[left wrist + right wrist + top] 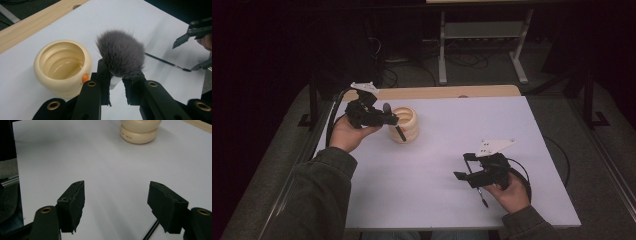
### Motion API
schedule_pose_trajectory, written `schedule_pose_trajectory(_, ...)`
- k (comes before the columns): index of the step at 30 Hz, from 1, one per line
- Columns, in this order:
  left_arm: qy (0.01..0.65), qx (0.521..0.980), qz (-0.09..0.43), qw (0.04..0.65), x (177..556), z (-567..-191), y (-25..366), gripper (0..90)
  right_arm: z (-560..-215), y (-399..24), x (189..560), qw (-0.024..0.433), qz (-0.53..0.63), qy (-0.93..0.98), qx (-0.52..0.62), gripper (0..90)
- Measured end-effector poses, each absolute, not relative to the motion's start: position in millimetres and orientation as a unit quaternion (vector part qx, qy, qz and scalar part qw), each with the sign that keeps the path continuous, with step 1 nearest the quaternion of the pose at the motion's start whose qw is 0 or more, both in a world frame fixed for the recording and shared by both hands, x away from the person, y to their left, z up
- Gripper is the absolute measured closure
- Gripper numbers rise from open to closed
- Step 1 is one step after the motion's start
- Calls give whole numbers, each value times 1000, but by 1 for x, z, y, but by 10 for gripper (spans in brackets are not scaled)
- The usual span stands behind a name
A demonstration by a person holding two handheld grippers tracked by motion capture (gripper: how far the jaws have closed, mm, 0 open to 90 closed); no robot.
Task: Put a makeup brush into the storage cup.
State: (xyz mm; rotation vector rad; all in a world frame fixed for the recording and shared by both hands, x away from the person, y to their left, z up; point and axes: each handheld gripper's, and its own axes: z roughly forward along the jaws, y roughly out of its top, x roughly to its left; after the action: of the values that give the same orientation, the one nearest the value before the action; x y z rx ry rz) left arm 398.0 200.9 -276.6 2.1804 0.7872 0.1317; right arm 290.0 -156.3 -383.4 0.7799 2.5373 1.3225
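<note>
My left gripper point(381, 118) point(116, 87) is shut on a makeup brush point(388, 109) with a fluffy grey head point(121, 56), held just above the table. Close beside it stands a cream ribbed pot point(406, 125) point(62, 67) point(138, 131), open at the top and upright. My right gripper point(462, 167) point(116, 202) stands open near the front right with nothing between its pads; its jaws also appear at the edge of the left gripper view point(188, 53). A thin dark brush point(482, 197) point(167, 62) point(151, 232) lies on the table by the right gripper.
A white sheet point(452, 150) covers the table, with a wooden strip point(437, 92) along its far edge. Beyond it are a metal stand point(482, 30) and cables on a dark floor. Cables trail from both grippers.
</note>
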Motion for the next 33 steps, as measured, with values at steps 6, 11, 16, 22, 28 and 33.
schedule_pose_trajectory(6,322,858,53,397,408,-270,196,762,-383,-159,290,89,445,851,264,291)
schedule_pose_trajectory(11,328,855,56,397,416,-263,195,762,-383,-159,290,89,446,850,268,288)
schedule_pose_trajectory(16,339,850,67,397,424,-255,196,761,-383,-159,290,91,447,850,264,284)
schedule_pose_trajectory(22,350,846,72,395,433,-249,195,761,-384,-159,290,94,445,850,265,287)
schedule_pose_trajectory(28,358,845,76,390,442,-245,195,761,-383,-161,291,97,449,847,269,287)
schedule_pose_trajectory(33,370,838,79,393,448,-244,196,760,-383,-161,291,97,450,846,269,286)
